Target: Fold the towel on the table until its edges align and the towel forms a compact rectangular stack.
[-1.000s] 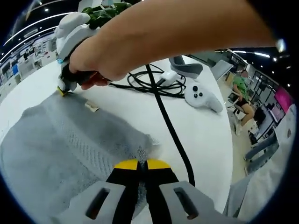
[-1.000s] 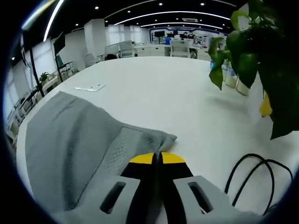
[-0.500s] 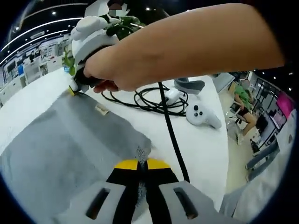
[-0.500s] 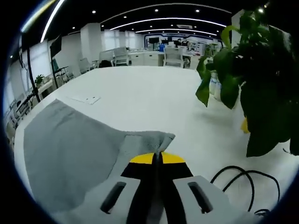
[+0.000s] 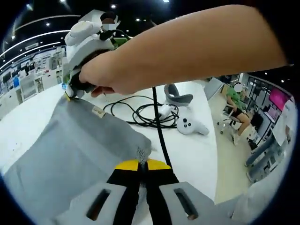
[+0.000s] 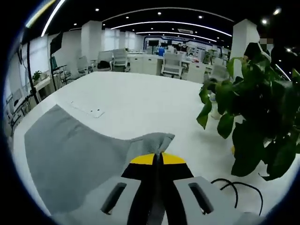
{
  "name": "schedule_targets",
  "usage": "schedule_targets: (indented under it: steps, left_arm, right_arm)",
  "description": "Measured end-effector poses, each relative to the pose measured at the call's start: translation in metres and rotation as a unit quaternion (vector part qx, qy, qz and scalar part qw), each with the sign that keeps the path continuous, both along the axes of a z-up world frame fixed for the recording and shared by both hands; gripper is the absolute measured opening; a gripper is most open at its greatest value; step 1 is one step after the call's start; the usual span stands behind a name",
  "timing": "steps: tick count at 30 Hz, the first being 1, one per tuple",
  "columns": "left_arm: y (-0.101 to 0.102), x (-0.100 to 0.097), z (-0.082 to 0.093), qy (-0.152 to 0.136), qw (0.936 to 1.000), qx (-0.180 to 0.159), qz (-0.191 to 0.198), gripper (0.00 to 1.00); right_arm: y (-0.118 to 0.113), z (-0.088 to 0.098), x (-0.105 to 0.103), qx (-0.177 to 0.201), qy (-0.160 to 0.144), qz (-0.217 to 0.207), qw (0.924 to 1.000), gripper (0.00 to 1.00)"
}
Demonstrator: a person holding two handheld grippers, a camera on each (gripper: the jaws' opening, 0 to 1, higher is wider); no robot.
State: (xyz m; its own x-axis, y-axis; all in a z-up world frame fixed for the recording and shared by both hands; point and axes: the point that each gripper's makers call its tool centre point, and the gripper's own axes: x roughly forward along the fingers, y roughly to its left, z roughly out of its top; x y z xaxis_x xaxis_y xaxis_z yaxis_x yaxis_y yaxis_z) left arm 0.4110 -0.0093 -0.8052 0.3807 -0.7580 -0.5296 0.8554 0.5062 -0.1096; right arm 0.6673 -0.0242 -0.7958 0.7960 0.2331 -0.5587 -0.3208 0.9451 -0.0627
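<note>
Grey towel [image 5: 70, 145] corners pinched in left gripper [image 5: 143, 165] and right gripper [image 6: 158, 159], lifted off white table [image 6: 136, 98].

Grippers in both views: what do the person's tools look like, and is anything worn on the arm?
Each tool has grey slotted jaws, black inside with yellow tips: left gripper, right gripper. In the left gripper view the right gripper's body is white with a black grip, trailing a black cable. No sleeve shows on the arm.
</note>
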Motion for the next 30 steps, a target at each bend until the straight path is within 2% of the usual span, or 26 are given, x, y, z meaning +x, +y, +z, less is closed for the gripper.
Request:
schedule_targets:
  steps: [4, 6, 12, 15, 22, 26, 27, 30]
  left_arm:
    - [0.014, 0.003, 0.013, -0.012, 0.9998, -0.008, 0.011, 0.03]
    - [0.018, 0.004, 0.018, -0.008, 0.9997, -0.016, 0.016, 0.03]
    - [0.028, 0.000, 0.038, -0.026, 0.9993, -0.025, 0.012, 0.03]
    - [0.036, -0.002, 0.052, -0.028, 0.9986, -0.041, 0.021, 0.03]
    - [0.049, -0.007, 0.065, -0.035, 0.9975, -0.052, 0.032, 0.03]
    - [0.064, -0.008, 0.075, -0.036, 0.9961, -0.065, 0.048, 0.03]
    - [0.071, -0.006, 0.079, -0.044, 0.9950, -0.070, 0.056, 0.03]
    - [0.084, -0.005, 0.083, -0.048, 0.9946, -0.068, 0.061, 0.03]
  right_arm:
    - [0.009, 0.010, 0.000, -0.004, -0.001, 0.002, 1.0000, 0.01]
    - [0.012, 0.016, -0.001, -0.009, -0.002, 0.004, 0.9999, 0.01]
    - [0.027, 0.040, -0.003, -0.006, -0.012, 0.006, 0.9999, 0.01]
    - [0.038, 0.051, -0.004, -0.004, -0.017, 0.010, 0.9998, 0.01]
    - [0.058, 0.072, -0.010, -0.008, -0.025, 0.018, 0.9995, 0.01]
    - [0.068, 0.079, -0.012, -0.004, -0.021, 0.014, 0.9997, 0.01]
    - [0.071, 0.080, -0.012, -0.004, -0.022, 0.014, 0.9997, 0.01]
    - [0.081, 0.087, -0.015, -0.007, -0.024, 0.016, 0.9996, 0.01]
